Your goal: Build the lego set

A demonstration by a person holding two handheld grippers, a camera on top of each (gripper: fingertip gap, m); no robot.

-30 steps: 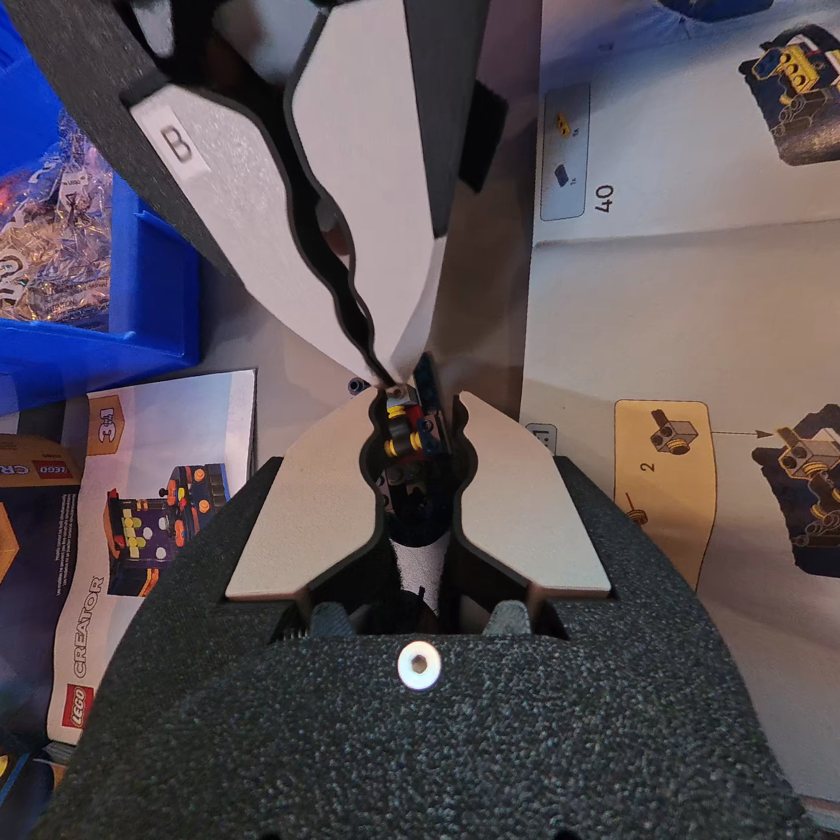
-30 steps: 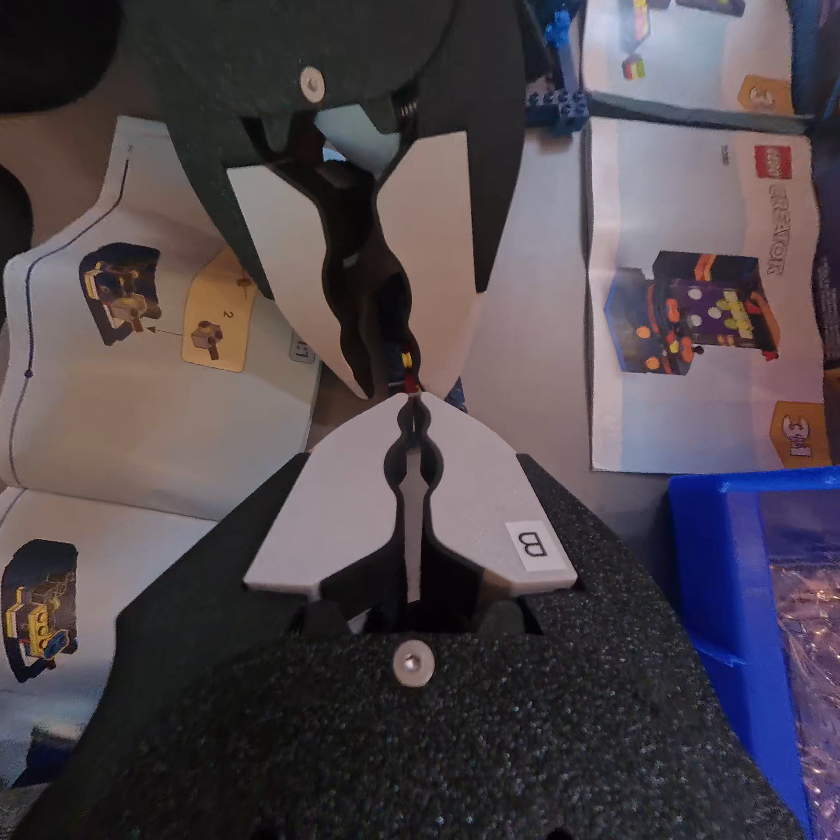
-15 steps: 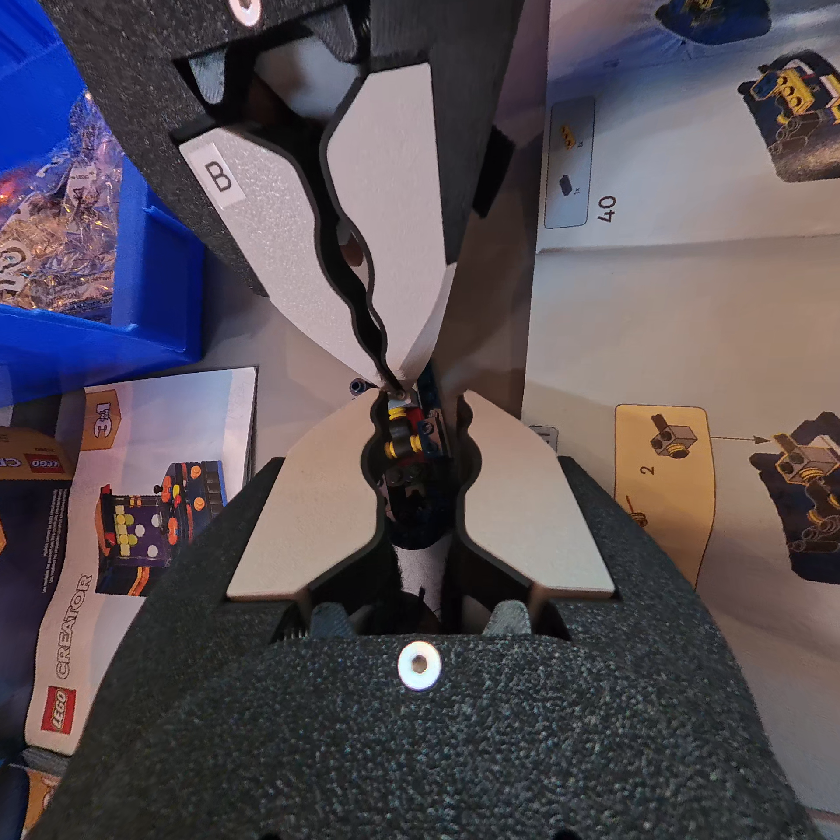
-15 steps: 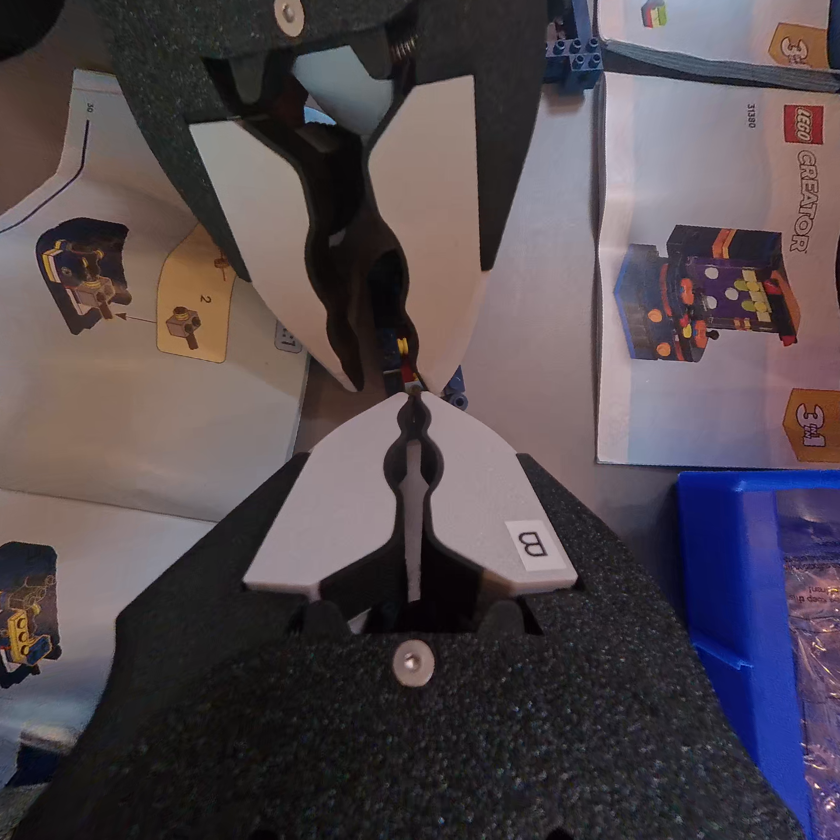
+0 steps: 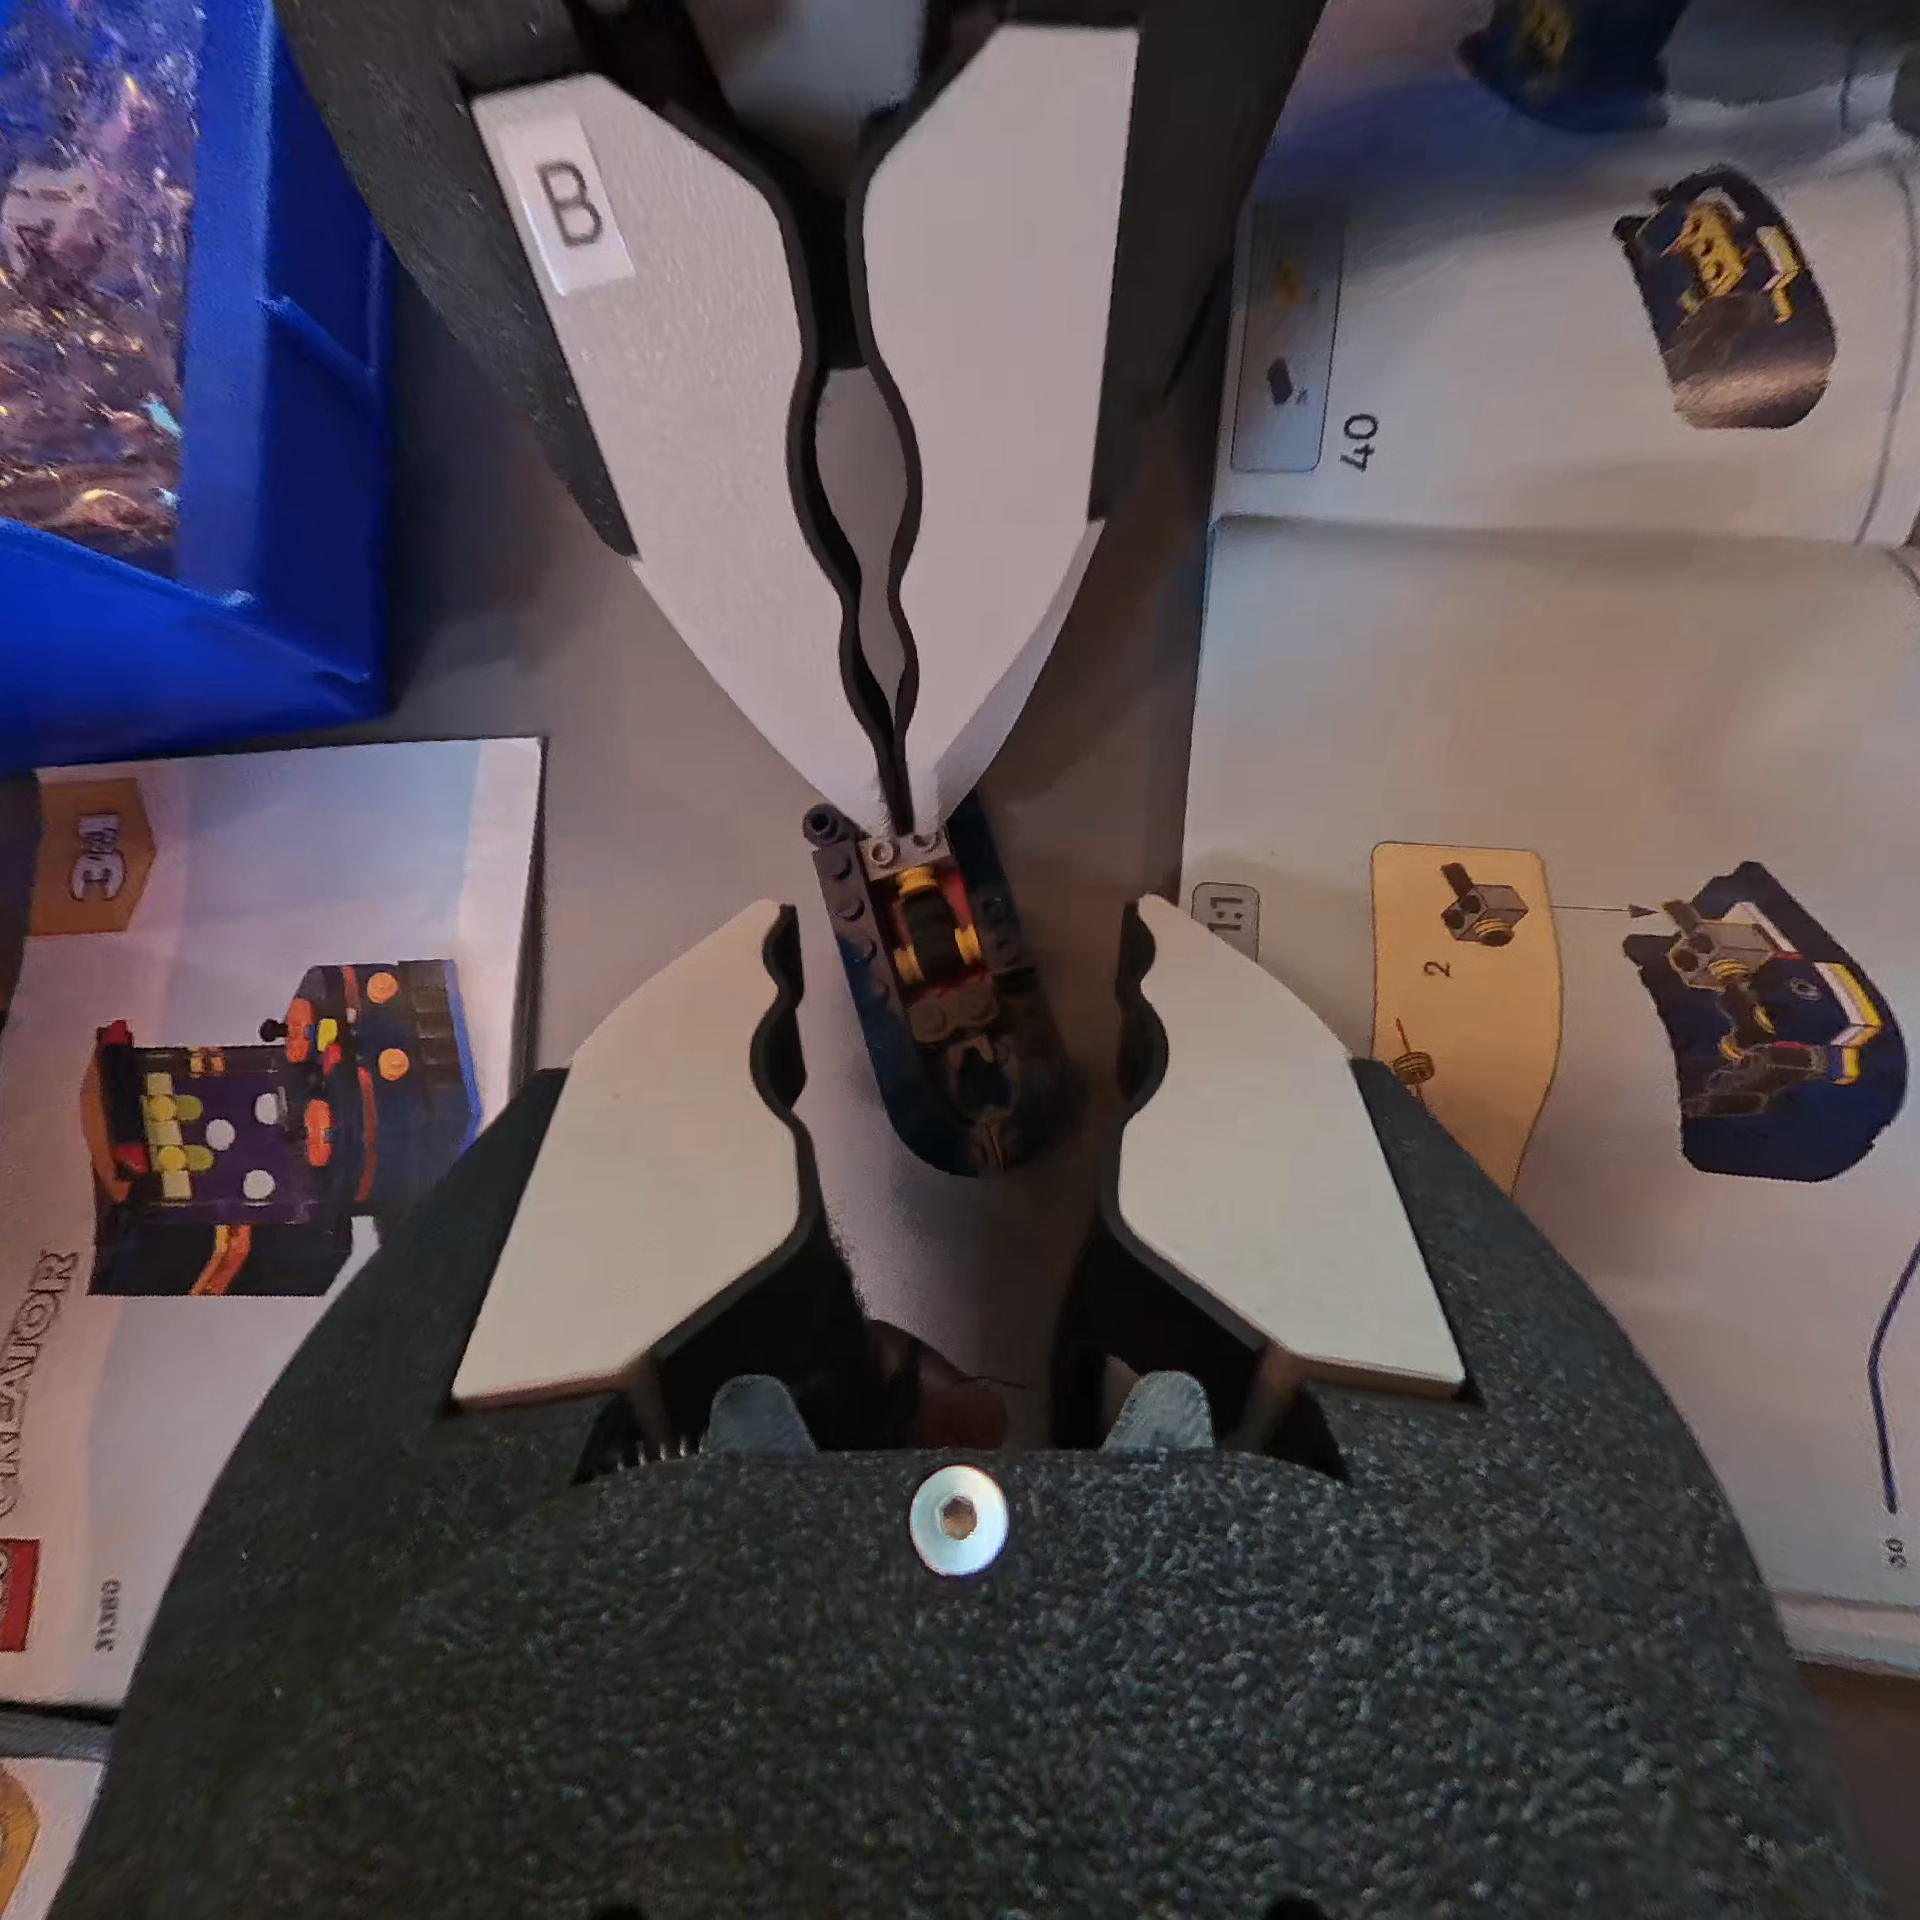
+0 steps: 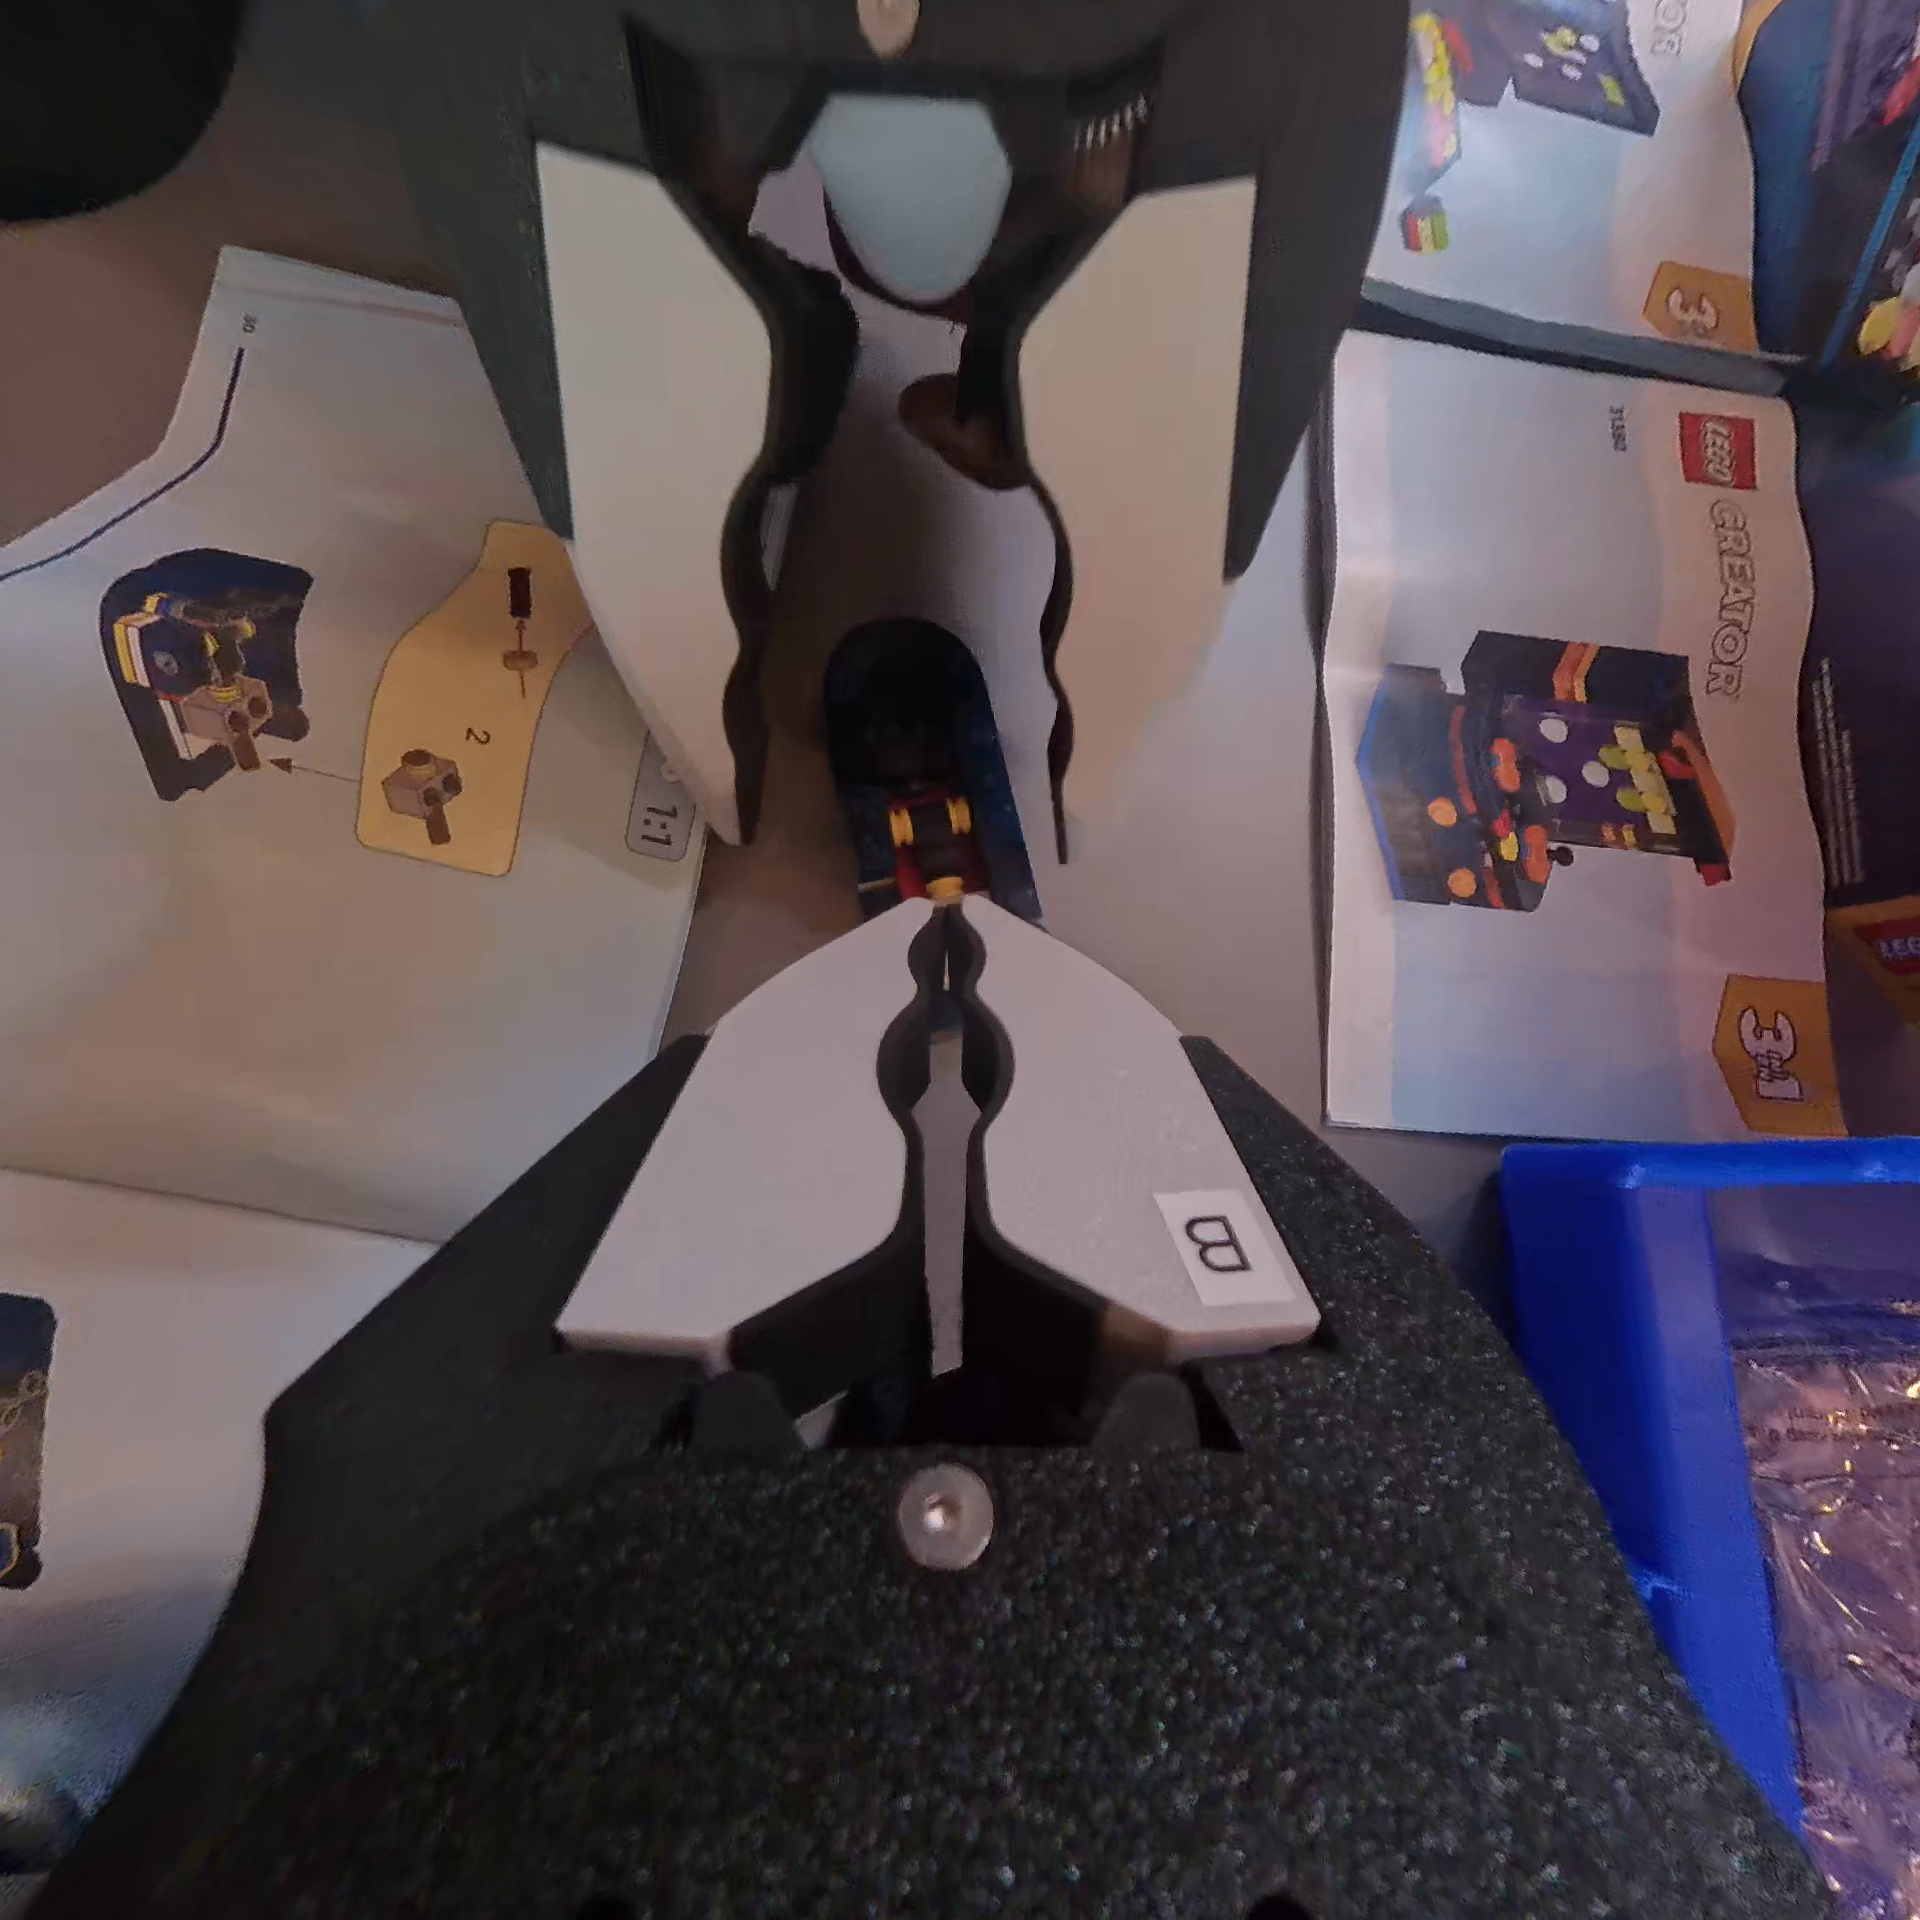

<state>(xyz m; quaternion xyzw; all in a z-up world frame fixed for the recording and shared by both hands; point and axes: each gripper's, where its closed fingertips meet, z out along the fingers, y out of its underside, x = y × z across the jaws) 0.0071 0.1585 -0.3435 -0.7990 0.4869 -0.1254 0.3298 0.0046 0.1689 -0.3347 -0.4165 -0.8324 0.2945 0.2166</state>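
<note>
Left gripper (image 5: 961, 997) wide open, pads standing clear on either side of a small dark blue brick model (image 5: 940, 997) with red, yellow and grey parts; a visible gap between each pad and the model, nothing gripped. Model lying between the spread fingers (image 5: 665, 1122), long axis running straight ahead, rounded end nearest the gripper body.

Right gripper (image 6: 943, 914) closed tight, tips meeting at the near end of the same model (image 6: 930, 790), right at a small yellow piece (image 6: 945, 886) on top of it. Whether the tips pinch that piece or merely touch it: cannot tell. From the left wrist view, those closed tips (image 5: 899, 800) resting against the grey studded block at the far end of the model.

Outward from the fingers: grey table (image 5: 644, 790) under the model. Right of the left gripper's fingers, an open instruction booklet (image 5: 1558, 675) with drawings of a build. Left of them, a closed booklet (image 5: 260, 1039) with a picture of a dark arcade-style model on the cover. Further left and ahead, a blue bin (image 5: 281, 416) holding crinkled clear plastic bags (image 5: 83, 312). Beyond the closed booklet in the right wrist view, more printed booklets (image 6: 1538, 156) lying at the far edge.
</note>
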